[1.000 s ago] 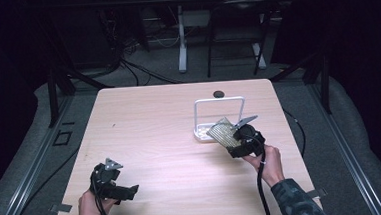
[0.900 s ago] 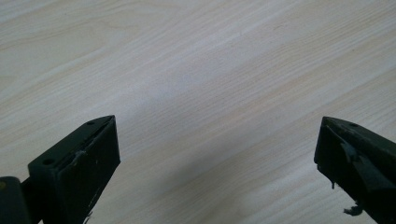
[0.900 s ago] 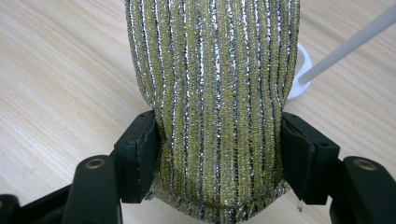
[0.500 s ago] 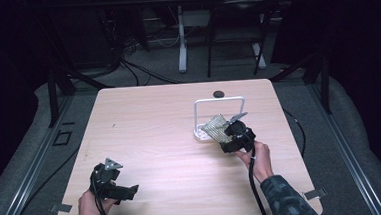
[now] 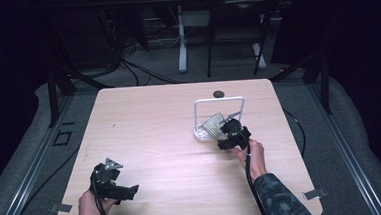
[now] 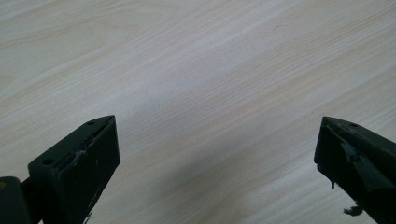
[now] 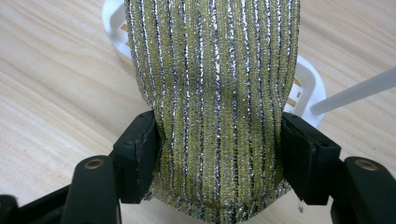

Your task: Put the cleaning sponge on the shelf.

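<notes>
In the high view the right gripper (image 5: 228,133) sits right of centre in the frame, held by the person's right hand (image 5: 251,156), and it's pinching a glittery yellow-and-silver scrubbing pad (image 5: 213,125). The pad is right at the base of a white rack (image 5: 218,102), which is basically a thin upright rectangular frame standing on a small base, just above the gripper in the picture. Can't tell from up there whether the pad is actually touching the base or just hanging over it.

The right gripper view makes the grip clear: the scrubbing pad (image 7: 212,93) runs up the middle of the frame, striped and sparkly, and both black jaws are pressed into its lower sides so it bulges a bit between them. Behind it is the rack's white slotted base (image 7: 309,93), and a thin white rod (image 7: 355,91) crosses the right edge.

The left gripper (image 5: 114,182) is down at the lower left of the high view, held by the left hand (image 5: 89,211) low over the light wood table (image 5: 149,125). In the left gripper view its jaws are spread wide with bare tabletop (image 6: 210,84) between them.

There's also a small dark round thing (image 5: 219,93) near the table's far edge, above the rack; too small to tell what it is.
</notes>
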### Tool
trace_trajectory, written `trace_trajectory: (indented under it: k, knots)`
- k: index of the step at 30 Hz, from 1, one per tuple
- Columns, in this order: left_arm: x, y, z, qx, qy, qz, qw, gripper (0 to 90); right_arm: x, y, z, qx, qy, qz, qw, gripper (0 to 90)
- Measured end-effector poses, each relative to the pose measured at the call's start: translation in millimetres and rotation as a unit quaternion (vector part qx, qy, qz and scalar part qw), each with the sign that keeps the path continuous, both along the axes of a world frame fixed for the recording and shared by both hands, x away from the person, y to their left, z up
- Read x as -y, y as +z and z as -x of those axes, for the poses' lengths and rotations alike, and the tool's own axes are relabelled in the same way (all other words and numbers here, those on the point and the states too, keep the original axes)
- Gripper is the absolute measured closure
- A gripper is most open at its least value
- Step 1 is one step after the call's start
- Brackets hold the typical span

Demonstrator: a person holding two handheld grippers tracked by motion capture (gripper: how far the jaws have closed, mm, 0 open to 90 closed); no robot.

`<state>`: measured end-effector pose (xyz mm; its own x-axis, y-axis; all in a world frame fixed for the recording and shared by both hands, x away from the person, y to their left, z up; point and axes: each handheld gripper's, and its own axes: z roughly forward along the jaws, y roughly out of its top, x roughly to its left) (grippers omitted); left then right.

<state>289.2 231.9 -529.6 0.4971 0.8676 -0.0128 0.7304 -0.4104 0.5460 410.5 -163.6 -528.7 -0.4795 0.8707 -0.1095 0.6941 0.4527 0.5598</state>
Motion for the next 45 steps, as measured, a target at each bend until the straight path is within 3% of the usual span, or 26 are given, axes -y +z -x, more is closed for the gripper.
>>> trace_trajectory:
  k: [10, 20, 33, 45]
  knots:
    - [0.0, 0.1, 0.0, -0.001, -0.001, -0.001, 1.0, 0.3, -6.1, -6.8, -9.8, -0.008, -0.007, 0.007, 0.9999, 32.9]
    - [-0.1, 0.3, 0.1, -0.001, -0.002, -0.001, 1.0, 0.3, -16.7, -5.4, -19.4, 0.001, -0.01, 0.005, 0.9999, 31.9]
    - [0.8, -0.2, 0.2, -0.004, -0.001, 0.0, 1.0, 0.4, -22.5, -17.3, -30.3, 0.006, -0.016, 0.02, 0.9997, 29.5]
    - [0.9, -0.1, 0.2, -0.004, -0.003, -0.002, 1.0, 0.4, -29.4, -18.6, -32.9, 0.013, -0.017, 0.023, 0.9995, 17.1]
